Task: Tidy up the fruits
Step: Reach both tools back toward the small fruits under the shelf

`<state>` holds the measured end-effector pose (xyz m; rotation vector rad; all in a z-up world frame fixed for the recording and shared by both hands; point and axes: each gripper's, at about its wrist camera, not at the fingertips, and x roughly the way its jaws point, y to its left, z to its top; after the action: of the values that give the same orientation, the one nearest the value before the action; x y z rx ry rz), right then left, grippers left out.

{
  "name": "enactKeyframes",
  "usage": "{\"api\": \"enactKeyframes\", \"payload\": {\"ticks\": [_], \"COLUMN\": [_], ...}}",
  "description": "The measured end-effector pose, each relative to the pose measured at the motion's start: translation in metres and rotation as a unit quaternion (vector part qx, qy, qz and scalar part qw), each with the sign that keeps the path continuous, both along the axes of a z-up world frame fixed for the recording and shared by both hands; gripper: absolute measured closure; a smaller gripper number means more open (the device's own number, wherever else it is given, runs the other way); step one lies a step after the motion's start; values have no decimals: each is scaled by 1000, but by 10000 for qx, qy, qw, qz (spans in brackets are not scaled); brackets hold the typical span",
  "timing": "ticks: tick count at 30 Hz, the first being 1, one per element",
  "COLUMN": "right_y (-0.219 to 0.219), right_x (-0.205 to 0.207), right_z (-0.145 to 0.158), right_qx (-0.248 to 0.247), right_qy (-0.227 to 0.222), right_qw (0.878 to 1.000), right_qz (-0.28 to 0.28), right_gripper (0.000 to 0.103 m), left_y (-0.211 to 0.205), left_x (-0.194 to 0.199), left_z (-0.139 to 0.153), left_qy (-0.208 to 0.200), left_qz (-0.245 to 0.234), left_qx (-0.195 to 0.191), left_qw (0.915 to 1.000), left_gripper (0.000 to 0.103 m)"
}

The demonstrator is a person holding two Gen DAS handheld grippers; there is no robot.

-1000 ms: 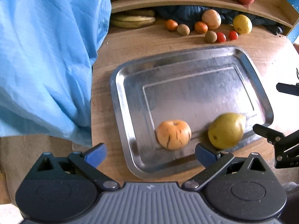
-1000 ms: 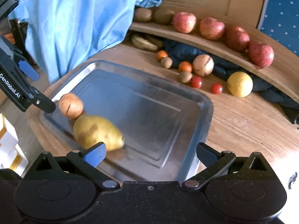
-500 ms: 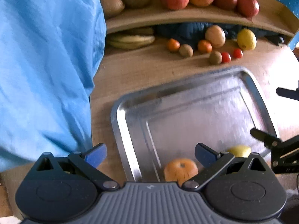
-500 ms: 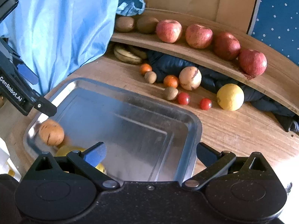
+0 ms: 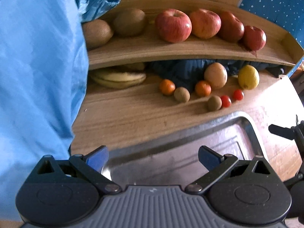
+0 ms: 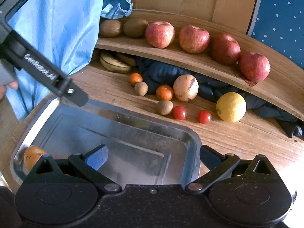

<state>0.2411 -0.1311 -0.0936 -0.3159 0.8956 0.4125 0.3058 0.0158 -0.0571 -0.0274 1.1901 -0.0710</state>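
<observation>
Now, left tongs (image 5: 153, 156): I have them spread wide and empty, hanging over the tray's (image 5: 252, 131) far rim, facing the shelf (image 5: 171, 49).
Right tongs (image 6: 153, 156): also spread and holding nothing, over the tray's near end.
Tray load: one orange-brown fruit (image 6: 32, 155) shows at the near left corner in the right view; anything else there is hidden behind my tongs.
Loose fruit: on the desk (image 6: 237, 133) beyond the tray lie two oranges (image 6: 164, 92), two small kiwis (image 6: 164, 107), two tomatoes (image 6: 179, 112), a lemon (image 6: 231, 107) and a pale round fruit (image 6: 185, 87), close together, some touching.
Shelf: four apples (image 6: 160, 34) and two big kiwis (image 6: 110, 28); bananas (image 6: 115, 64) tucked underneath.
Likely step: I judge the next reach goes to the desk cluster.
Risk, crowding: closing on one piece may nudge its neighbour, and round fruit will roll.
Risk, tomatoes: small and soft, so a hard pinch could burst them.
Risk, overhang: reaching deep for the bananas could knock the shelf edge.
Risk, collision: both tongs sit near each other over the tray.
</observation>
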Motion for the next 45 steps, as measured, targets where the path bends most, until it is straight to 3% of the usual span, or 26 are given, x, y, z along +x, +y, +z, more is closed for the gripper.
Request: {"api": "enactKeyframes", "payload": {"ticks": [9, 20, 29, 37, 45], "right_y": [17, 34, 51, 62, 69], "right_x": [21, 73, 94, 100, 107], "right_z": [-3, -6, -13, -20, -26], "right_qx": [-127, -374, -475, -501, -525], "right_qy": [-13, -208, -323, -281, -258], "right_qw": [9999, 9985, 9966, 9961, 9956], "right_qz": [82, 356, 588, 666, 737], "right_gripper": [1, 1, 1, 17, 37], "left_y": [-1, 10, 17, 22, 24], "left_x": [29, 69, 100, 111, 111], "left_z": [-13, -33, -46, -54, -59], "left_qy": [-248, -316, -118, -51, -93], "left_qz": [21, 702, 815, 781, 813], "left_qx": [-78, -674, -1037, -1243, -1492], "left_qw": [9997, 9948, 9912, 9891, 9854], "left_gripper": [1, 1, 1, 2, 14]}}
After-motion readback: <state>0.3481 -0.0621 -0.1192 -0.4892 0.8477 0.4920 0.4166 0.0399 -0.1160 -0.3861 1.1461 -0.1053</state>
